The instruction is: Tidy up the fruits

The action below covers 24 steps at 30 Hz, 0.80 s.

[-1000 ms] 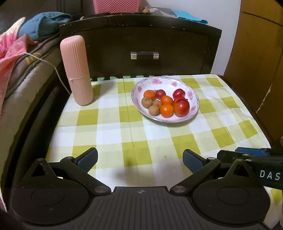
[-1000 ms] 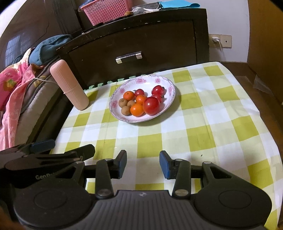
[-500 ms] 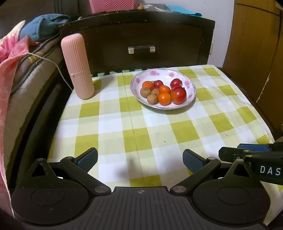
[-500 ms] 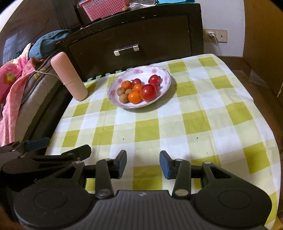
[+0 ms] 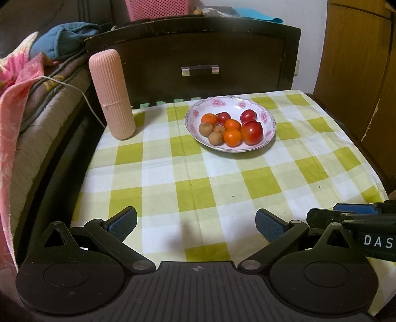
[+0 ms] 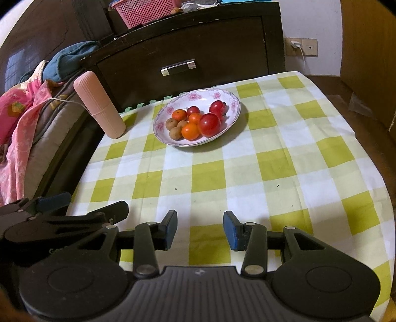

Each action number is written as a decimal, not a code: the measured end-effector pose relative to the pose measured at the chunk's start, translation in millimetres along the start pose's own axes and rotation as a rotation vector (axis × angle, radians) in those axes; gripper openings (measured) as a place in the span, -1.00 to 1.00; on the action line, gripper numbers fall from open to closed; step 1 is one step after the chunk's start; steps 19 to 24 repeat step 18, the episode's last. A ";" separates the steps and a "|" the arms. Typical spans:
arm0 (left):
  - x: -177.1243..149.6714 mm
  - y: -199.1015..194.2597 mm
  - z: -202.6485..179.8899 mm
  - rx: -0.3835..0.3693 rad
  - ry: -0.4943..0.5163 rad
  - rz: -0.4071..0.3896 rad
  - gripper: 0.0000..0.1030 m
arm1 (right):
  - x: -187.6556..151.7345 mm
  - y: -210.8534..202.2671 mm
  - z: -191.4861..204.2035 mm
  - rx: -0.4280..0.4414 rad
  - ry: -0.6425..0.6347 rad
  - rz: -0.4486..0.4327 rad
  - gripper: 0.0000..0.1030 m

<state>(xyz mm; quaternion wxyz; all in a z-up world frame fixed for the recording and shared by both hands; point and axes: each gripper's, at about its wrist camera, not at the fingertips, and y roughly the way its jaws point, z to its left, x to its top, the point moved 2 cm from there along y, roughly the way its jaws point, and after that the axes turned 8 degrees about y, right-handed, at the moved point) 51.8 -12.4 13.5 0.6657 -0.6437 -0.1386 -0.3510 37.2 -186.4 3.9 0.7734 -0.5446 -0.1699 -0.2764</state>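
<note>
A white flowered bowl (image 5: 268,116) stands at the far middle of the checked tablecloth and also shows in the right wrist view (image 6: 234,99). It holds red tomatoes (image 5: 251,133), orange mandarins (image 5: 232,137) and brown longans (image 5: 215,138). My left gripper (image 5: 196,224) is open and empty, low over the near edge of the table, far from the bowl. My right gripper (image 6: 200,229) is open and empty, also near the front edge. The right gripper shows at the right of the left wrist view (image 5: 351,218); the left gripper shows at the left of the right wrist view (image 6: 61,213).
A tall pink ribbed cylinder (image 5: 111,94) stands at the far left corner of the table. A dark wooden drawer cabinet (image 5: 198,49) is behind the table, with a pink basket (image 5: 156,8) on top. A bed with bedding (image 5: 19,99) lies left; wooden panels (image 5: 358,74) stand right.
Both grippers have drawn back from the bowl and risen a little over the last second; the bowl now looks smaller and farther. Jaws stayed open. Nothing on the table moved.
</note>
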 end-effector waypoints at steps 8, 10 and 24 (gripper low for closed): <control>0.0 -0.6 2.3 0.001 -0.008 -0.009 1.00 | -0.6 0.8 -0.1 -0.001 0.000 0.004 -0.24; -0.1 -1.5 2.2 0.004 -0.008 -0.014 1.00 | -1.0 1.6 -0.2 -0.004 0.000 0.006 -0.24; 0.4 -1.5 1.9 0.012 -0.006 -0.019 1.00 | -1.3 2.7 -0.1 -0.007 0.001 0.009 -0.24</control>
